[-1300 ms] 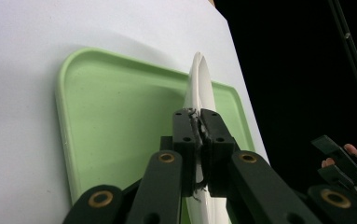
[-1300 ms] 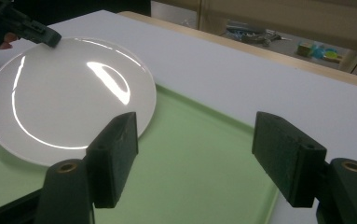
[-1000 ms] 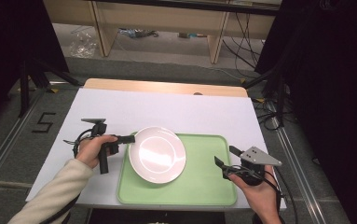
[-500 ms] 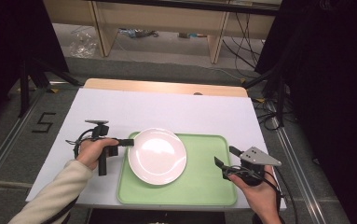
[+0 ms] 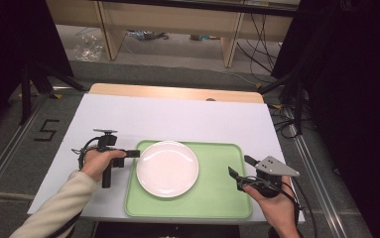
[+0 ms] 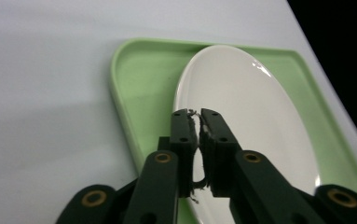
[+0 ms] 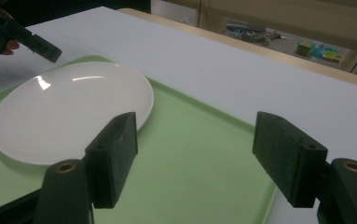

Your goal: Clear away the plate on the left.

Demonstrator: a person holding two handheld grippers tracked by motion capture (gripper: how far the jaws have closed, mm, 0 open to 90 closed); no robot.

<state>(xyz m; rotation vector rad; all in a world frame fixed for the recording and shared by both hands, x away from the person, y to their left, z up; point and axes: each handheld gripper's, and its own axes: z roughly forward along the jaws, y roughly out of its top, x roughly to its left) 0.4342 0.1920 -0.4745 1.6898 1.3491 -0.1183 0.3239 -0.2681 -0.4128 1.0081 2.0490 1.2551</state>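
A round white plate (image 5: 167,168) lies flat on the left half of a light green tray (image 5: 217,198). My left gripper (image 5: 137,153) is shut, its tips at the plate's left rim. In the left gripper view its jaws (image 6: 198,116) meet over the plate (image 6: 250,121) and tray (image 6: 134,79), with nothing visibly clamped. The right gripper view shows the left gripper (image 7: 45,49) hovering just off the plate (image 7: 69,107). My right gripper (image 5: 239,166) stands open at the tray's right edge, its jaws (image 7: 202,149) wide apart over bare tray (image 7: 204,182).
The tray sits near the front of a white-covered table (image 5: 177,119) with a wooden back edge (image 5: 177,93). Shelving and cables (image 5: 257,34) lie beyond. A black stand (image 5: 29,84) is at the left, and a floor mark "5" (image 5: 46,130).
The plate has shifted slightly toward the front of the tray. My left gripper has dropped a little and eased left at the plate's rim. The right gripper has barely moved.
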